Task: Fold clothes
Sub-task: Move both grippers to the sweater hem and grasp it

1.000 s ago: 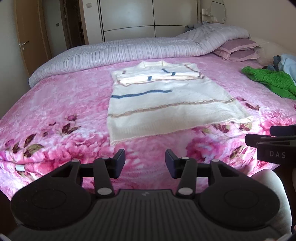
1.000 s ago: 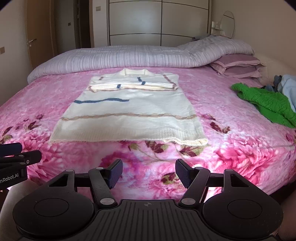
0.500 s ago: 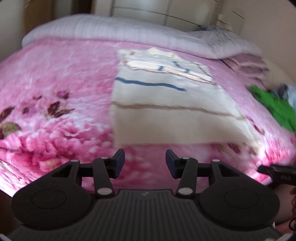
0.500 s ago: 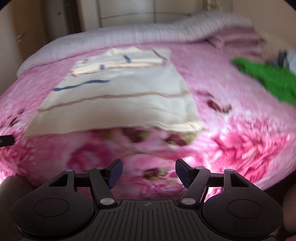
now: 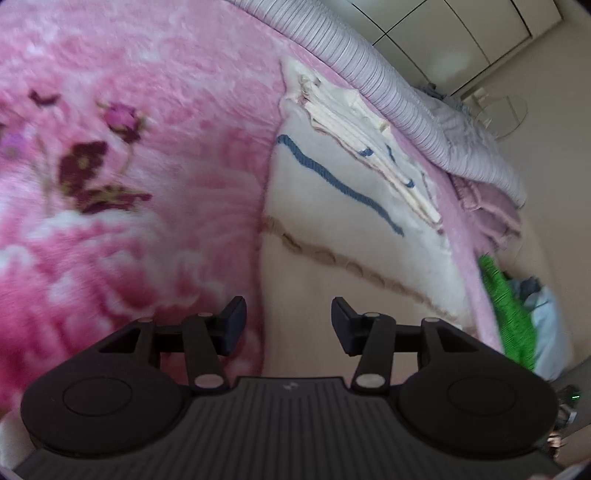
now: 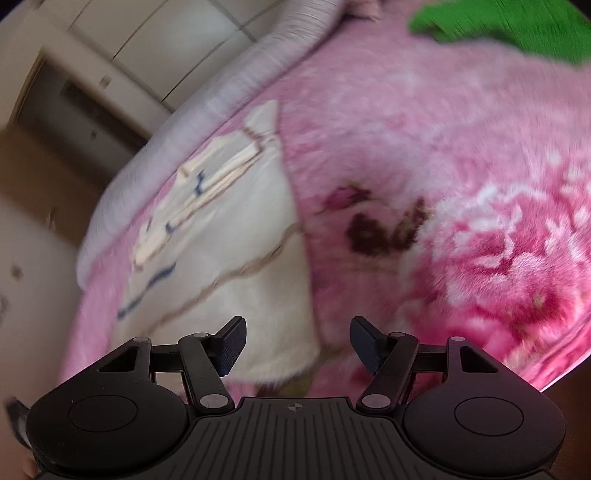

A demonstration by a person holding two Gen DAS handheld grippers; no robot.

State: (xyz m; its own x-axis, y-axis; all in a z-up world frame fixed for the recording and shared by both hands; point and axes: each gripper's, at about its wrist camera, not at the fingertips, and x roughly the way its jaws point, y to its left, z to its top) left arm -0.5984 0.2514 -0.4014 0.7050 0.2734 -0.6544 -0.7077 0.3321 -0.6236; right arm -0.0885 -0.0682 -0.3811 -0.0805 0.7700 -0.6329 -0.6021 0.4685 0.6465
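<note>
A cream sweater (image 5: 343, 236) lies flat on the pink flowered blanket (image 5: 129, 177) of the bed, its sleeves folded across the chest into a narrow band near the collar. A blue stripe and a tan cable stripe cross its body.

The left gripper (image 5: 288, 321) hangs over one side edge of the sweater near the hem, its jaws apart with nothing between them; one jaw stands over the blanket, the other over the cream knit. Whether they touch the fabric cannot be told.

The right gripper (image 6: 297, 341) hangs over the opposite hem corner of the sweater (image 6: 229, 258), jaws also apart and empty, the corner showing in the gap between them. Both views are tilted and blurred.

A striped lilac duvet (image 5: 388, 88) lies rolled along the head of the bed beyond the collar. A green garment (image 6: 509, 26) lies on the blanket (image 6: 443, 129) well apart from the sweater, beside a pale blue one (image 5: 546, 325).
</note>
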